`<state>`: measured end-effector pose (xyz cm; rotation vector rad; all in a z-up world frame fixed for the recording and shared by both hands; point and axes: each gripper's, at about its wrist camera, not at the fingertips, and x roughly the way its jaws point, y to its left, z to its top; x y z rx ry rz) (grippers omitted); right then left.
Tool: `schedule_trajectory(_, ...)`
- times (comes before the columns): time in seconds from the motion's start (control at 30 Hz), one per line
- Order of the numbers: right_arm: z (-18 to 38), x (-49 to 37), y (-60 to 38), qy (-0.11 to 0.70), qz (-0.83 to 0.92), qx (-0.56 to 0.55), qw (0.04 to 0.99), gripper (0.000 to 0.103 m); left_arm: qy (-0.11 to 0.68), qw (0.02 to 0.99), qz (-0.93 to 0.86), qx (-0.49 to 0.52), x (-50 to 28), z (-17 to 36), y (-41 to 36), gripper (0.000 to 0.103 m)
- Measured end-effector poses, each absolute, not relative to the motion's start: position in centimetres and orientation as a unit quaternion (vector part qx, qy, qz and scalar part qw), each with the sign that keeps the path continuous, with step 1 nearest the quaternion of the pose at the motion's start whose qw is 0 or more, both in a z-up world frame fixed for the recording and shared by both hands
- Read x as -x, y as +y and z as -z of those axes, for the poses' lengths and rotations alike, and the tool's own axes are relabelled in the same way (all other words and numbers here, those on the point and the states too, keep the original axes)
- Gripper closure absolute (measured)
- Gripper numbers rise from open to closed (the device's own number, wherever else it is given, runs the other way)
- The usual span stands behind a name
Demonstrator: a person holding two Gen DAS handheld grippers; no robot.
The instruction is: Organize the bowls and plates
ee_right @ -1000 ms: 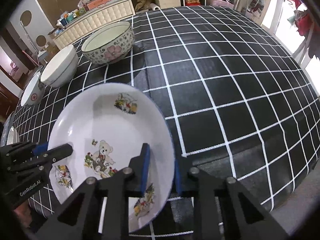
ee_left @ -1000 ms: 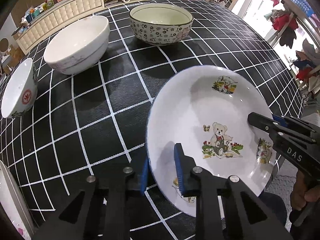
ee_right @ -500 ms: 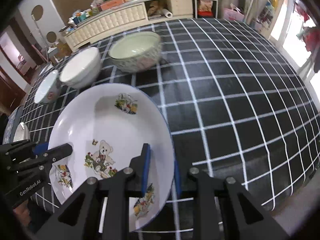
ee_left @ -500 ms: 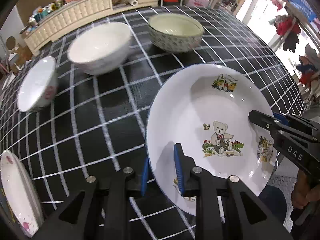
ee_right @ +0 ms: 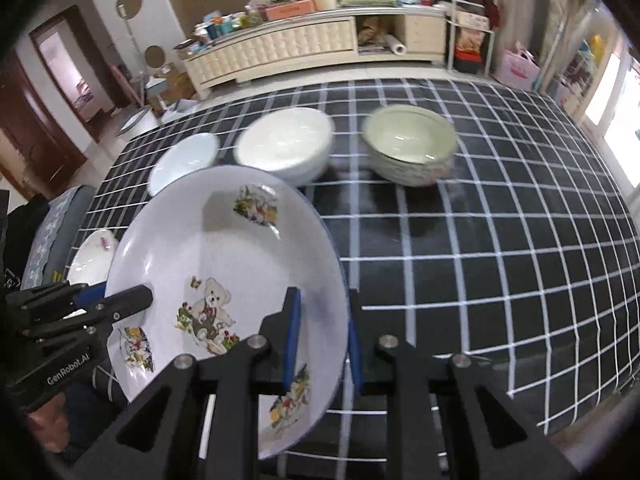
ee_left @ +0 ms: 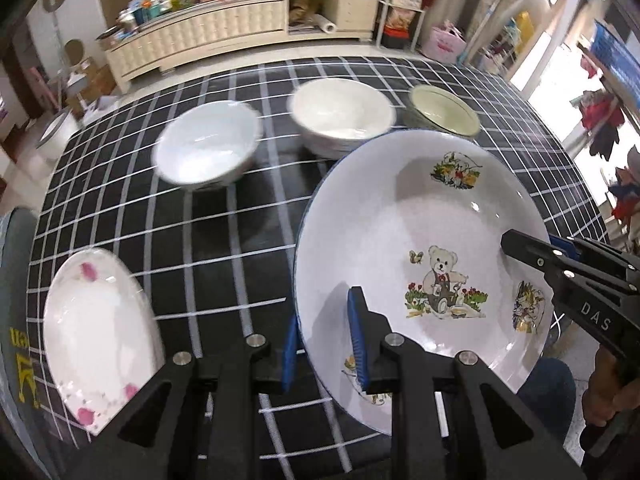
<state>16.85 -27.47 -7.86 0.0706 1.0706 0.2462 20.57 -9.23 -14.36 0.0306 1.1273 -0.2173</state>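
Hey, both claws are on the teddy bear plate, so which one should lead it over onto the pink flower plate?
Left, probably. The left claw grips the teddy bear plate on the rim nearest the pink flower plate; the right claw holds the opposite rim, farther away.

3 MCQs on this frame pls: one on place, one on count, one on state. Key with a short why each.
1. Where does the pink-flowered plate lie relative to the teddy-bear plate in the left wrist view?
A. To its left
B. Stacked under it
C. Inside a bowl

2. How many bowls stand on the checked tablecloth?
A. One
B. Three
C. Five

3. How is the teddy-bear plate held?
A. Lying free on the table
B. By the right gripper only
C. By the left gripper and the right gripper, on opposite rim edges

Key:
1 A: it sits apart near the left table edge.
2 B: two white bowls and a patterned bowl stand in a row.
3 C: both sets of jaws straddle its rim.
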Motion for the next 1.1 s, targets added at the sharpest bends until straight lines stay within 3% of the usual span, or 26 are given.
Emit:
schedule_trajectory(0.57, 8.6, -18.3, -12.0, 0.510, -0.229, 0.021, 0.829, 0.078, 0.531, 0.844, -0.015, 0.076, -17.2, 13.4, 7.9, 0.082)
schedule_trajectory(1.1, 10.9, -18.2, -6.2, 0.534, -0.245, 0.050, 0.808, 0.078, 0.551, 0.826, -0.045, 0.105, -16.5, 16.2, 13.7, 0.082)
